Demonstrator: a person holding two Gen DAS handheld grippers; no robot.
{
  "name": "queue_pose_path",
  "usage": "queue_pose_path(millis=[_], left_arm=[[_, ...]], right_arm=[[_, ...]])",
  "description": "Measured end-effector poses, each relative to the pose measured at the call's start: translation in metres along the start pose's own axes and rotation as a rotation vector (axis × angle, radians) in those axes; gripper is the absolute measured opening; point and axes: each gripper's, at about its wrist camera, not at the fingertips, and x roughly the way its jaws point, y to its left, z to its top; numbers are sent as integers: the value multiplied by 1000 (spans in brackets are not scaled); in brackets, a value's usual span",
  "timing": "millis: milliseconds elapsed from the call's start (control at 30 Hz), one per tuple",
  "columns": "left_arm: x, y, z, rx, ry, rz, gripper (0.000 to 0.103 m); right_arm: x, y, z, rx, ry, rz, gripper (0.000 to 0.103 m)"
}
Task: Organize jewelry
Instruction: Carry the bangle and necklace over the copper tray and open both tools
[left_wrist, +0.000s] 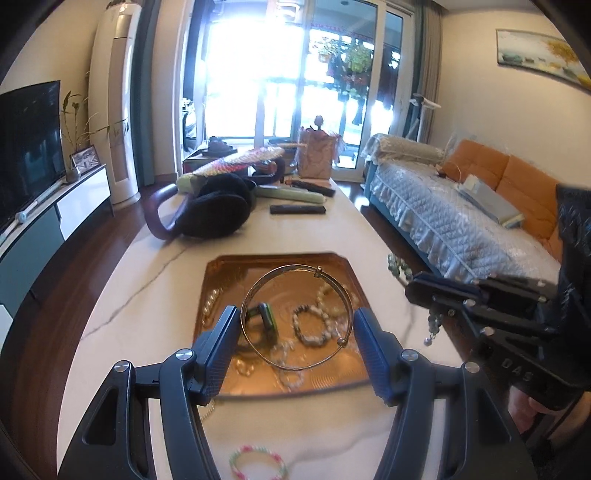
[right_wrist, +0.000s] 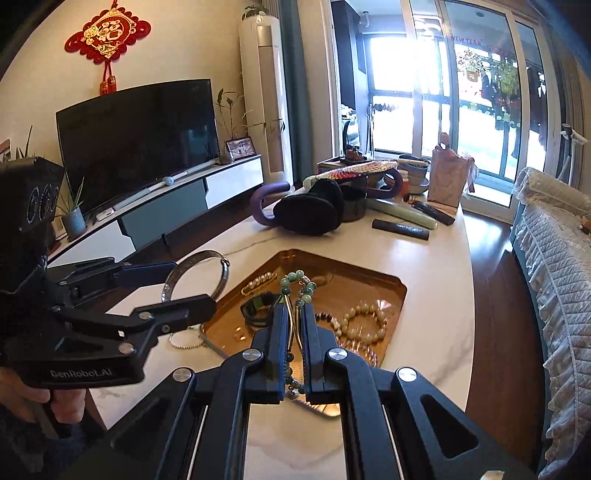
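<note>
1. Left gripper (left_wrist: 295, 332) clamped across thin gold metal bangle (left_wrist: 295, 317), above copper-coloured tray (left_wrist: 221, 266).
2. Right gripper (right_wrist: 293, 325) pinches green-beaded strand (right_wrist: 297, 284).
3. Black earmuffs (left_wrist: 214, 214) beyond on white marble table (left_wrist: 147, 280).

tray (left_wrist: 221, 273): glossy copper-toned metal | bangle (left_wrist: 258, 286): polished metal | table (left_wrist: 155, 280): smooth marble-look

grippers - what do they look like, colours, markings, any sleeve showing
Both are black, angular two-finger grippers with silver round bolts at the joints and ribbed dark-blue pads. The left gripper reads "GenRobot.AI" in white on its side; the right gripper shows raised letters "DAS". No cables or sleeve are clearly visible.
</note>
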Motion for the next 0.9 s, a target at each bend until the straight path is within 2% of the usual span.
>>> queue_pose_path(millis=[233, 400, 500, 700, 800, 900], left_arm=[[14, 18, 29, -20, -26, -14, 63], [20, 28, 56, -19, -78, -60, 63], [37, 37, 63, -15, -73, -67, 63], [95, 60, 47, -74, 51, -104, 63], [127, 72, 34, -105, 128, -124, 63], [149, 80, 26, -155, 188, -189, 63]], right_arm=[[19, -21, 21, 31, -4, 1, 6], [26, -29, 39, 39, -31, 28, 6], [42, -30, 44, 21, -23, 24, 6], [110, -33, 36, 0, 81, 35, 6], [144, -44, 24, 56, 144, 55, 6], [171, -52, 8, 74, 197, 48, 6]])
